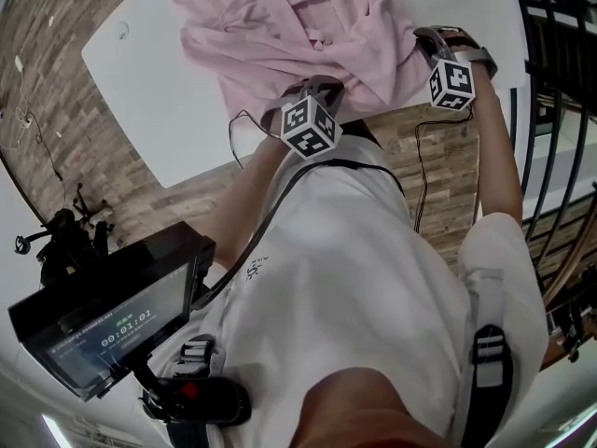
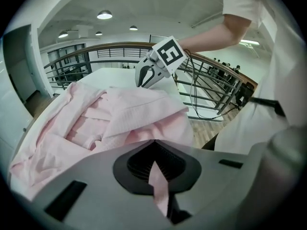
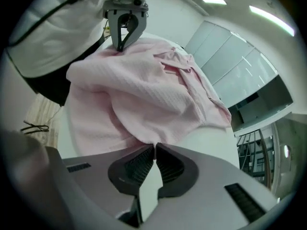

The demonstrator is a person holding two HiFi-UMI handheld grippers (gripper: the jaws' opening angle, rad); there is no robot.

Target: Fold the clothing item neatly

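Recorded left gripper (image 2: 156,169) with jaws clamped on a thin strip of the pink shirt (image 1: 298,26), and right gripper (image 3: 154,152) with jaws pinched together on a fold at its near edge; judged as twin holds on one side, taken to lift and spread the cloth before folding. Found shirt itself crumpled in a heap on the white table (image 1: 159,91), towards the person's side. Counted: two grippers, both engaged; one shirt; one table.

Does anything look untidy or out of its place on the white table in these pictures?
Yes. The pink shirt lies bunched and creased on the white table, its layers overlapping and not flat. The left gripper and the right gripper each pinch an edge of it.
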